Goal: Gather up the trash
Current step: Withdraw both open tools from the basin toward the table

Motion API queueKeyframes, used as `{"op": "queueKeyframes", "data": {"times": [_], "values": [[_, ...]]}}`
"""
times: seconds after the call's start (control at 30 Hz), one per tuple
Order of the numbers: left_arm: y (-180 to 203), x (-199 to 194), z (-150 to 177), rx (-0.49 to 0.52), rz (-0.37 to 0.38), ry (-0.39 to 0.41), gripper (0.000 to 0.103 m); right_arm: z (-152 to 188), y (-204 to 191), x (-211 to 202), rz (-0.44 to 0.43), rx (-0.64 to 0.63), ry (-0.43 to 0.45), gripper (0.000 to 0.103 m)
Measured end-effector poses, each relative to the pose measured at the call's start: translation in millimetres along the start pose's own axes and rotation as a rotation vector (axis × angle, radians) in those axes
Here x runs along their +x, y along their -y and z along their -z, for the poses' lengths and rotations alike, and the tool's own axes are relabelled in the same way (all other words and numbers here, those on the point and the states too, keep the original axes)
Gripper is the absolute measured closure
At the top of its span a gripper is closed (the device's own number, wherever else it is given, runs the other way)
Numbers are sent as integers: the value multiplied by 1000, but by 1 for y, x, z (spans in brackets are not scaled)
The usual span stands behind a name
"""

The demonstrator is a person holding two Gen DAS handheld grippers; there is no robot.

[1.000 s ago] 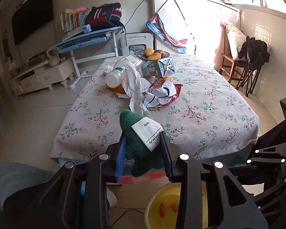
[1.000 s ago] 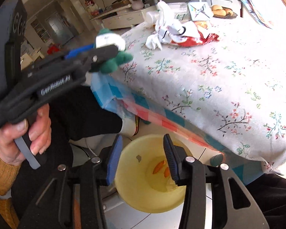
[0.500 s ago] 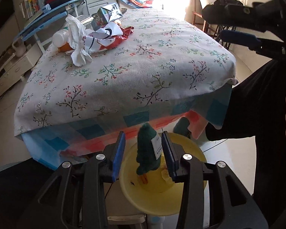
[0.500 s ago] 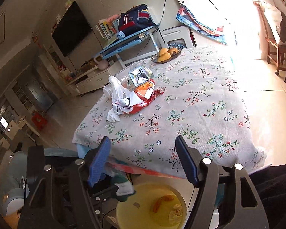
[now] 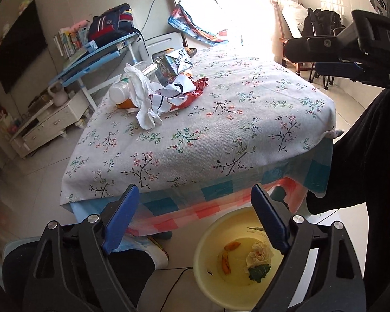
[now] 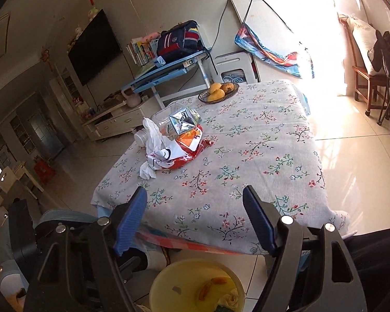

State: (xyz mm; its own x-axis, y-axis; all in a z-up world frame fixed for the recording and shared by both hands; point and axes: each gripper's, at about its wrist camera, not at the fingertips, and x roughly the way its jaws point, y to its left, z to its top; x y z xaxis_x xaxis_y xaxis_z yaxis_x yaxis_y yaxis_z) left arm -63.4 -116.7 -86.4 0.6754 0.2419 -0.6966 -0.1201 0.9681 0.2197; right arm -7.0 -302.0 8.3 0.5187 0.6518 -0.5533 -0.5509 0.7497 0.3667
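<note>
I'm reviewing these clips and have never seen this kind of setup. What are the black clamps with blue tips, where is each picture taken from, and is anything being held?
No robot here: a person holds a hand-operated gripper in each hand, each with a camera looking along its two blue-padded fingers. One picture is from the left gripper, the other from the right gripper. Both have just been opening and hold nothing. On the flowered tablecloth lies a heap of trash: a white tissue, a plastic bottle, a crumpled carton and a red-and-white wrapper, with a fruit bowl further back. On the floor stands a yellow bin with a small green item, a paper wad and orange scraps inside.
</note>
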Motion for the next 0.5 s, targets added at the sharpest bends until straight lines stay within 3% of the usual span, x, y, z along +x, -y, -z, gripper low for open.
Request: {"op": "queueKeyframes", "data": {"times": [0.5], "values": [[-19, -15, -4, -83, -48, 75, 11, 3, -11, 1, 38, -53, 15, 27]]}}
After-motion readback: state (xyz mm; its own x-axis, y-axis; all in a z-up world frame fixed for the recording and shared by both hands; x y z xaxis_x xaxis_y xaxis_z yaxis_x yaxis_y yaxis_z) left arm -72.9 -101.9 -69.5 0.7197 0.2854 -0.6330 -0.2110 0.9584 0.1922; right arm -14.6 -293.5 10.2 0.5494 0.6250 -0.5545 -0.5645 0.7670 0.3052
